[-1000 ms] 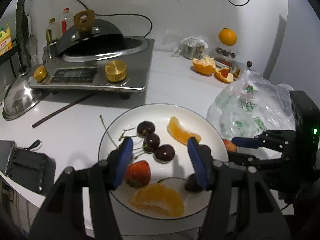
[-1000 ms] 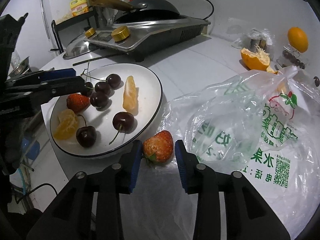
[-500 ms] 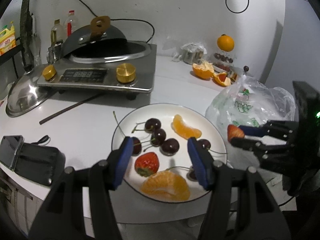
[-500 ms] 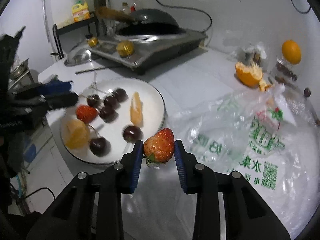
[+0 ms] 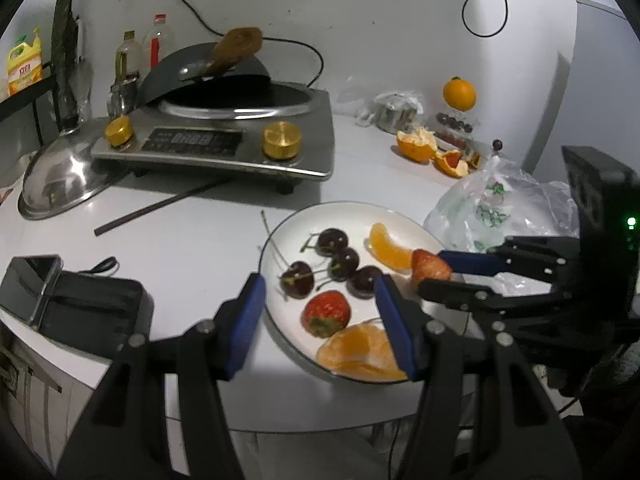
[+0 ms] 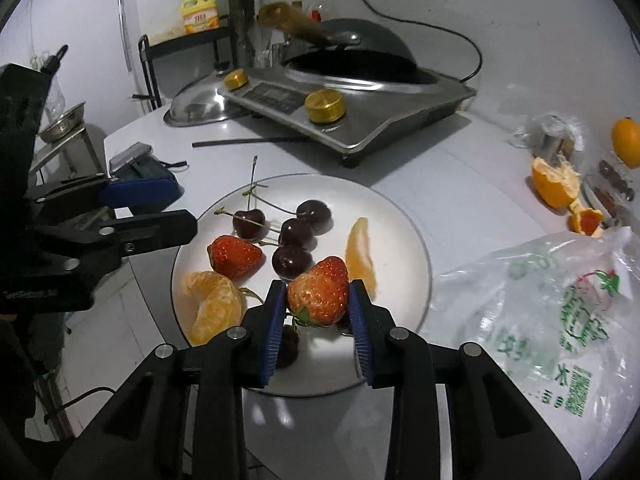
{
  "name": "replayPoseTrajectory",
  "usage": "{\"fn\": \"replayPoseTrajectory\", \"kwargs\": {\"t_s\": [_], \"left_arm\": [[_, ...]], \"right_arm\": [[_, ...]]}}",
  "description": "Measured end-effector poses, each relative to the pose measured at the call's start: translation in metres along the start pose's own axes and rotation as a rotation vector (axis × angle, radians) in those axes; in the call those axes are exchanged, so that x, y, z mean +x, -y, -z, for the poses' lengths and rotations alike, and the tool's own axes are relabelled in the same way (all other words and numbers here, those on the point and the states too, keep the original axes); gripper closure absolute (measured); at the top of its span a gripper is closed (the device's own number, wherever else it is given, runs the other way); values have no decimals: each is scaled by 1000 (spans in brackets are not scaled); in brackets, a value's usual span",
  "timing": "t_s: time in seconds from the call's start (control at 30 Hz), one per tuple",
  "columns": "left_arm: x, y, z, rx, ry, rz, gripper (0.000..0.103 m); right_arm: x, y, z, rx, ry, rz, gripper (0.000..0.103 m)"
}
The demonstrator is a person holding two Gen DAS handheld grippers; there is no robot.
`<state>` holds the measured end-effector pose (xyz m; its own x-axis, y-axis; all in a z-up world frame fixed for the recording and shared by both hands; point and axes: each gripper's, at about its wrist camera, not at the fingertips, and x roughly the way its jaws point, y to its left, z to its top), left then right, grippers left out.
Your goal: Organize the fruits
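A strawberry [image 6: 319,292] is being clamped between the jaws of the right gripper [image 6: 318,300], both blue pads pressing on its sides, and it is being held above the white plate [image 6: 404,236], over the plate's 6 o'clock portion in the right wrist view. In the left wrist view the same fruit [image 5: 430,266] is being seen at the plate's 3 o'clock edge, next to an orange segment [image 5: 390,248].

The left gripper [image 5: 318,316] is being held with its jaws moderately wide and nothing between them; it is hanging off the plate's 7 o'clock side, touching no fruit.

Much of the sorting appears to be done. On the plate a second strawberry [image 6: 234,256] is lying at about 9 o'clock, a cluster of dark cherries [image 6: 294,232] is sitting near the centre, a peeled mandarin piece [image 6: 214,306] is resting at 8 o'clock, and the orange segment is standing at 3 o'clock.

What is left, by judgement, is the setting down of the held strawberry. The plastic bag [image 6: 560,308] at 3 o'clock on the worktop [image 6: 460,176] looks nearly flat; whether fruit is still inside cannot be told. A whole orange [image 6: 626,140] and peel scraps [image 6: 556,182] are lying well apart at 2 o'clock, possibly still to be dealt with.
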<state>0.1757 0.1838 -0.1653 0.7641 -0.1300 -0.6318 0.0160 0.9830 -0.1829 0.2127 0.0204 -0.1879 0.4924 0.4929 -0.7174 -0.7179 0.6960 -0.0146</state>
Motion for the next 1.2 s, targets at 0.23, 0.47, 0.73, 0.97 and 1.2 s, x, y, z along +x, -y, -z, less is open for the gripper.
{"fn": "replayPoseTrajectory", "kwargs": {"t_s": [0.23,0.47,0.73,0.97,1.2], "left_arm": [[-1,-10,7,-17,-6,-9,45],[-10,-7,10,-12,5,-10,44],[-28,8,11,14,28,-7,44],[-44,32,16,45,50,11,44],[-67,63,24,76,82,32,31]], "right_arm": [[17,-7,0,-5,-27,7,69],[11,-7,1,7,-11,30,52],[-23,-6,6,16,42,63,52],[-62,-5,20,19,83,98,52],[-105,-4,40,44,131,135,52]]}}
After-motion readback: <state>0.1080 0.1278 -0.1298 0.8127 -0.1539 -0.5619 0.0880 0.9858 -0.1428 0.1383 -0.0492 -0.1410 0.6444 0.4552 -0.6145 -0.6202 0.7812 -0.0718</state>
